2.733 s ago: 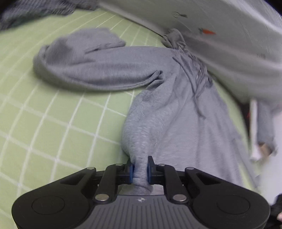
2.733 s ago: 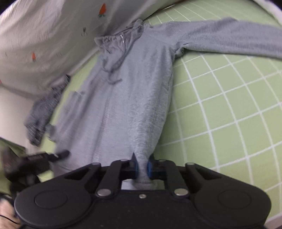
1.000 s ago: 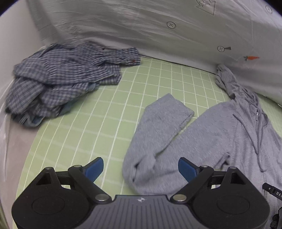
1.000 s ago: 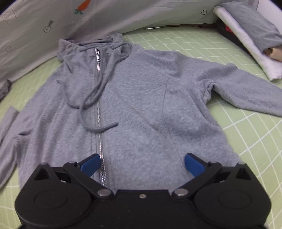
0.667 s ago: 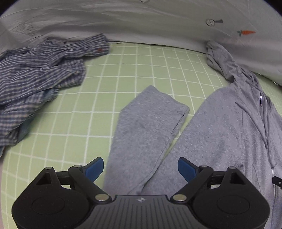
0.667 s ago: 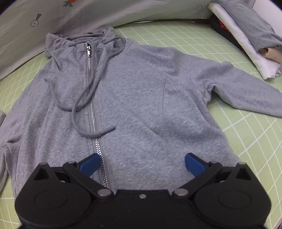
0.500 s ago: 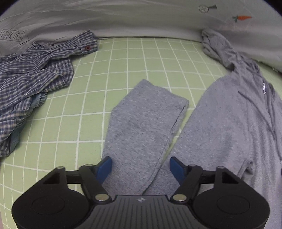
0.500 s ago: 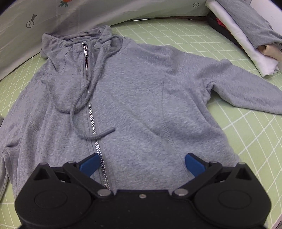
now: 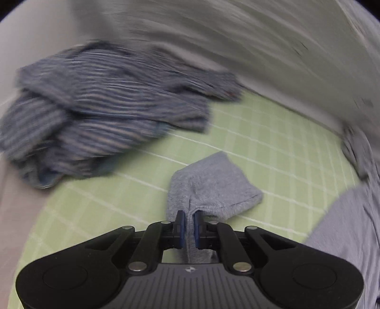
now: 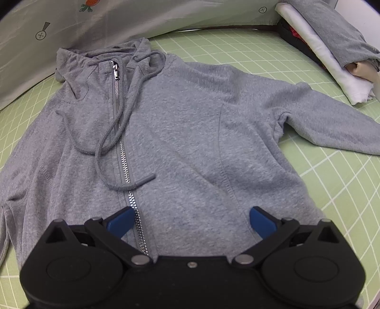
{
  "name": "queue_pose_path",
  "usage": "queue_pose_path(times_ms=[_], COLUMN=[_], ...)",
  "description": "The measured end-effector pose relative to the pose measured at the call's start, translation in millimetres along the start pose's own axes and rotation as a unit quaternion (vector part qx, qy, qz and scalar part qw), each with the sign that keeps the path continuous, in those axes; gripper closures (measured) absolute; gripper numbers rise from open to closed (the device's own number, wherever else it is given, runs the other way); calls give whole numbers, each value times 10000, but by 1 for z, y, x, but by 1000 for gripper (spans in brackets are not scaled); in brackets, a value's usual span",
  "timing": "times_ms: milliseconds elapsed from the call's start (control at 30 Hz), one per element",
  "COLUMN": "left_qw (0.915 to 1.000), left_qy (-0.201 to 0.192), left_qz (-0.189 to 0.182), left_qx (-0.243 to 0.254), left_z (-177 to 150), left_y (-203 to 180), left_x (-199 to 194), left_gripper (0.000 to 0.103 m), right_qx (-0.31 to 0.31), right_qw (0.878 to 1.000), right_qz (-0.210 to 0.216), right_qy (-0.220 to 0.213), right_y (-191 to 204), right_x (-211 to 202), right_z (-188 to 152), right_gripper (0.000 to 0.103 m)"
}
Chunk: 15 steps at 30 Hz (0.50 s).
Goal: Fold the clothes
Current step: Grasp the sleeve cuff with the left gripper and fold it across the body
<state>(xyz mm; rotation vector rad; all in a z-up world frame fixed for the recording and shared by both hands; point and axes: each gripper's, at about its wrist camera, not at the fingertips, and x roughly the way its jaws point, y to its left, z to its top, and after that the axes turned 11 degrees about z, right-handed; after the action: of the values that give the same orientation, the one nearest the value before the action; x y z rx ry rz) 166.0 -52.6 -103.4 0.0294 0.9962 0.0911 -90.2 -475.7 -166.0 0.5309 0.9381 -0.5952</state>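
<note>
Checked shirt: a crumpled blue-and-white shirt (image 9: 95,123) fills the upper left of the left wrist view, blurred by motion, lying on the mat beside a pale wall.
Green mat: a light green grid mat (image 9: 273,152) with white lines runs across the middle of that view and lies under all the clothes.
Left gripper: the left gripper (image 9: 188,225) sits at lower centre of its view, its blue-padded jaws pinched tight on the sleeve.
Sleeve: the grey sleeve (image 9: 213,187) rises from the jaws in a short fold, its cuff end pointing to the upper centre and its seamed edge sloping down to the right.
Grey sheet: a pale grey printed sheet (image 10: 95,21) crosses the top left of the right wrist view, behind the hood.
Hoodie: the grey zip hoodie (image 10: 190,133) lies front up and flat across the middle of the right wrist view, hood at upper left, zipper closed, running down left of centre.
Drawcord: the grey drawcord (image 10: 111,147) loops loosely over the zipper, one tip lying just right of it.
Right gripper: the right gripper (image 10: 191,221) is at lower centre, jaws spread wide over the hoodie's lower front, holding nothing.
Other sleeve: it stretches out to the right edge, flat on the mat.
Folded stack: folded white and grey clothes (image 10: 327,40) sit at the upper right corner.
</note>
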Motion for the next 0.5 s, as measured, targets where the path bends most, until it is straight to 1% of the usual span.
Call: queue_pose_path(times_ms=[33,100,167,300,333,367,400,433,467,500], left_qw=[9998,9993,9984,9958,9949,9940,9929,9918,9906,9904], left_qy=[-32,8,49,130,150,170,190,210,231,234], left_qz=[86,206,325,563,622,682,741,800,859,895], left_qx=[-192,-322,-453,-712,-777,-842,-907,-971,-1036,-1030], left_z=[-1,-9,-16,-31,-35,-39,-43,-47,-51,-53], left_y=[15,31,48,80,89,97,105,113,121,124], left_x=[-4,-9,-15,-25,-28,-31,-33,-36,-39,-40], left_gripper=[94,94,98,97,95,89,85,77,71,61], right_qx=[-6,-22,-35,-51,-52,-50,-47,-44,-37,-23], right_qw=[10000,10000,9999,9998,9997,9997,9996,9996,9995,9994], right_qz=[1,3,4,7,6,2,-1,-4,-11,-22], right_qy=[-31,-91,-138,-197,-218,-240,-263,-285,-313,-335], right_y=[0,0,0,1,1,1,2,2,3,3], right_x=[0,-1,-2,-2,-2,-2,-3,-3,-3,-3], right_z=[-1,-3,-4,-6,-7,-7,-8,-9,-9,-10], right_gripper=[0,0,0,0,0,0,0,0,0,0])
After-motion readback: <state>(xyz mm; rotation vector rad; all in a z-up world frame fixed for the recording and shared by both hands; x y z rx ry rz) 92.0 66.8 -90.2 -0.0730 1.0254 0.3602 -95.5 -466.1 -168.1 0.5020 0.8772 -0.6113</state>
